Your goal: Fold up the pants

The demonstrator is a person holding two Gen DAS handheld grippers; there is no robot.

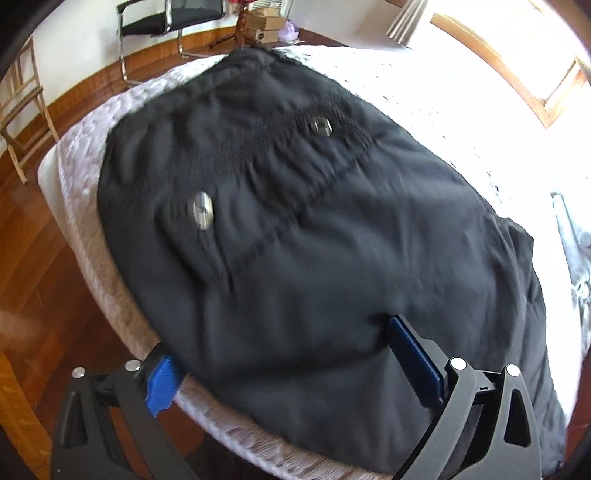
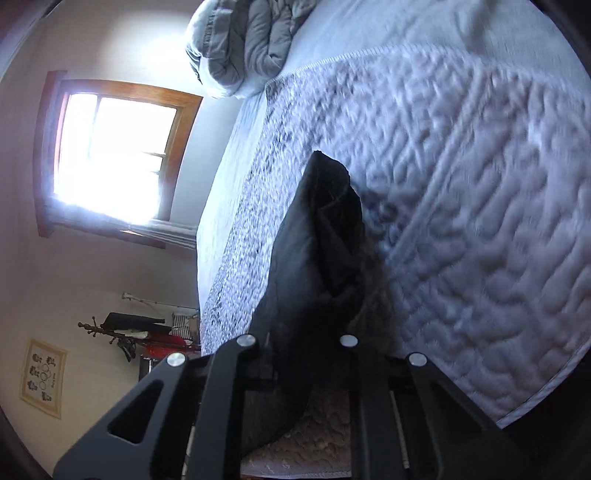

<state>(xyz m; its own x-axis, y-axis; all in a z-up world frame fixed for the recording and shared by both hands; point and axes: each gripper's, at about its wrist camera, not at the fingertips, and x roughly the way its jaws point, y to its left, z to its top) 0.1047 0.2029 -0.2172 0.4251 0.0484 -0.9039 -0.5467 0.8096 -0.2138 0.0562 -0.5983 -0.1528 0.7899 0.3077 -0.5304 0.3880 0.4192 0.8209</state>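
Note:
Black pants (image 1: 295, 229) lie spread on a white quilted bed (image 1: 424, 85), with two metal buttons (image 1: 201, 211) near the gathered waistband. My left gripper (image 1: 280, 354) is open; its blue pads (image 1: 162, 384) straddle the near edge of the cloth, one beside it and one resting on it. In the right wrist view, my right gripper (image 2: 306, 343) is shut on a bunched fold of the black pants (image 2: 317, 240), which stands up above the quilt (image 2: 480, 184). Its fingertips are hidden by the cloth.
A grey folded duvet (image 2: 243, 44) lies at the bed's far end. A wooden floor (image 1: 33, 258), a black chair (image 1: 173, 18), a wooden chair (image 1: 22, 110) and stacked boxes (image 1: 264, 22) stand beyond the bed. A bright window (image 2: 110, 155) and a coat rack (image 2: 122, 332) are on the wall.

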